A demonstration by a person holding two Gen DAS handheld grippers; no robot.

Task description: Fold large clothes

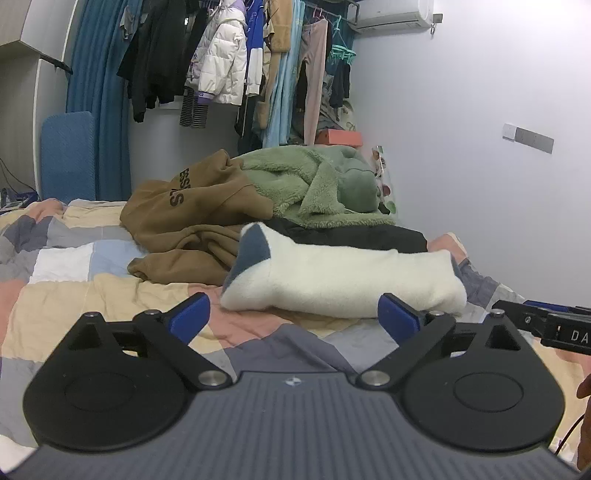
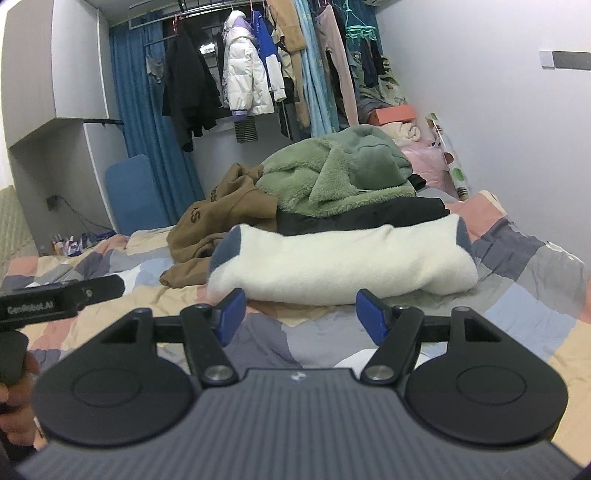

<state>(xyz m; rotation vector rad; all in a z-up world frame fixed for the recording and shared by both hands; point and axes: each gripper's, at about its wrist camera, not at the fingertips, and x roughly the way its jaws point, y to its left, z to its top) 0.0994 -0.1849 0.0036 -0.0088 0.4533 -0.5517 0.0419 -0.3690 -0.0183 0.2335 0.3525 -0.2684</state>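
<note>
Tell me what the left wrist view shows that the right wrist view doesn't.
Left wrist only: the air conditioner high on the wall and the left gripper, open and empty.

Right wrist only: pink bedding behind the green fleece, the plug and cable on the side wall, and the right gripper, open and empty.

Both: the folded white fleece on the patchwork quilt, the brown hoodie, a black garment, the clothes rail.

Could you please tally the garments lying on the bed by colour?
Cream-white: 1, the folded fleece, nearest both open grippers
Brown: 1, the crumpled hoodie
Green: 1, the fluffy jacket
Black: 1, the flat garment under the green one
Total: 4
</note>
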